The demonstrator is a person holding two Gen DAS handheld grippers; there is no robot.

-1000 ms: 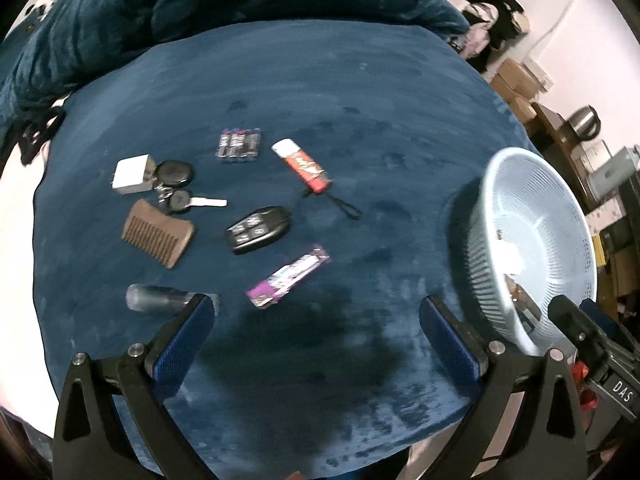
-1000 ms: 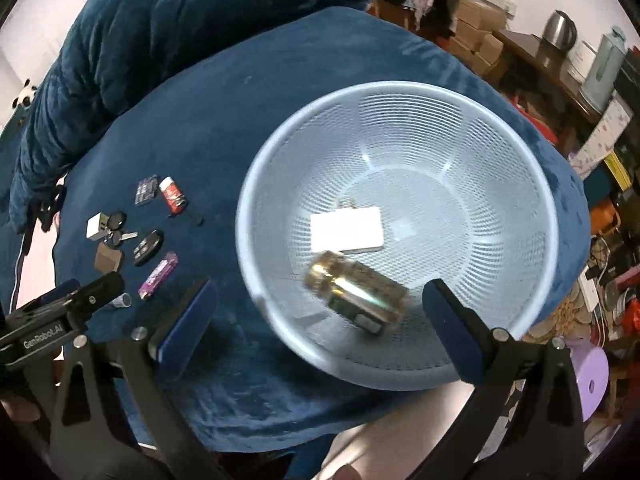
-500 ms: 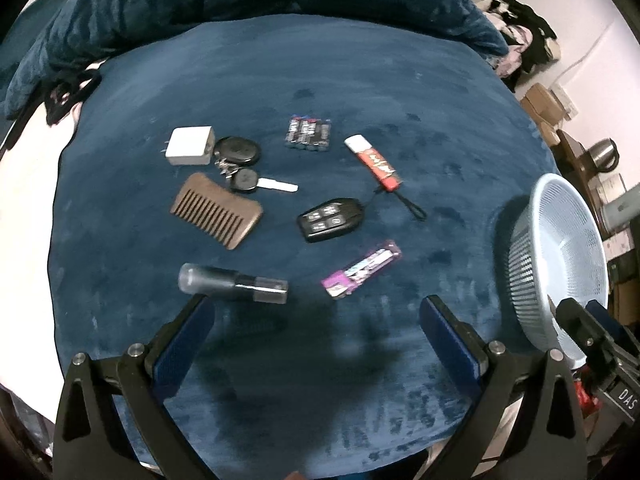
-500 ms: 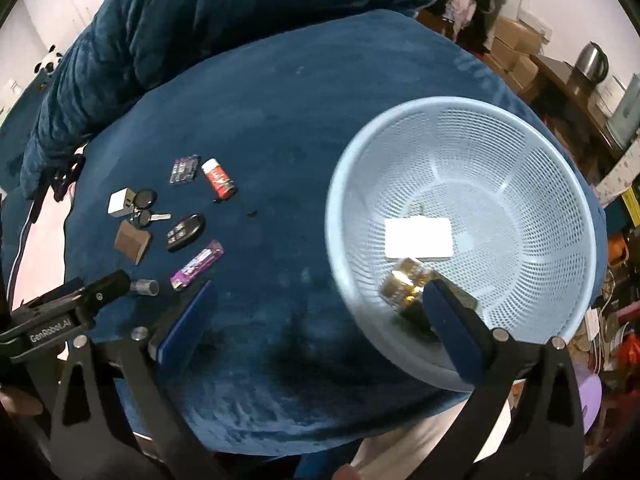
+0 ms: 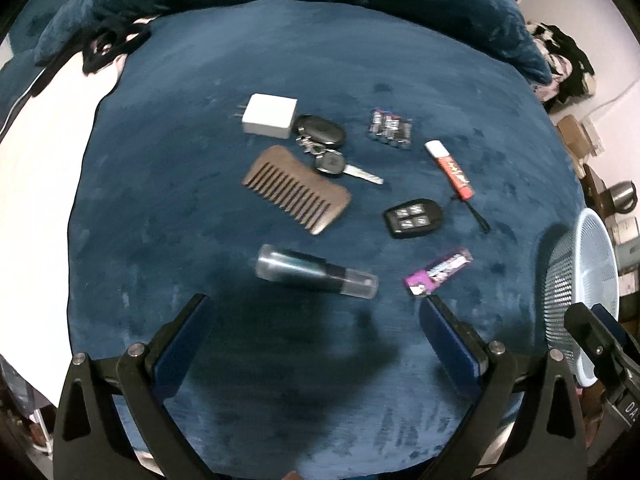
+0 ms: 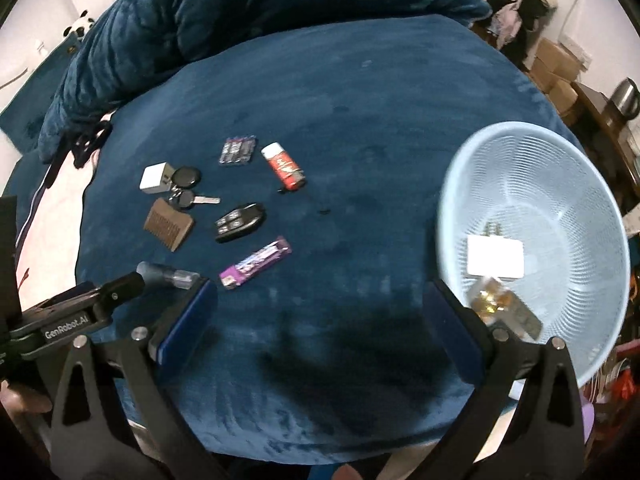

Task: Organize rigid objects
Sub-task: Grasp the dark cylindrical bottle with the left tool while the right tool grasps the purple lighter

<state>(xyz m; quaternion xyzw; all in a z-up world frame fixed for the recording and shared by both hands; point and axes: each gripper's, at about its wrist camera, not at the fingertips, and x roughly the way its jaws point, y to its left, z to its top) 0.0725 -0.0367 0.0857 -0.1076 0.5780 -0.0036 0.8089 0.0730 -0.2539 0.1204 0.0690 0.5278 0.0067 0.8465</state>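
Observation:
Small rigid objects lie on a blue velvet surface: a dark spray bottle, a wooden comb, a white charger, keys, batteries, a red lighter, a black remote fob and a purple packet. My left gripper is open and empty, just in front of the spray bottle. My right gripper is open and empty, left of the light blue basket, which holds a white charger and a gold bottle.
A heaped blue blanket lies at the back. Boxes, a kettle and clutter stand beyond the right edge. The basket also shows at the right in the left wrist view. The left gripper's body shows at the lower left in the right wrist view.
My left gripper has moved left and nearer to the objects, now facing the spray bottle. My right gripper has pulled back left from over the basket, with the gold bottle lying inside it.

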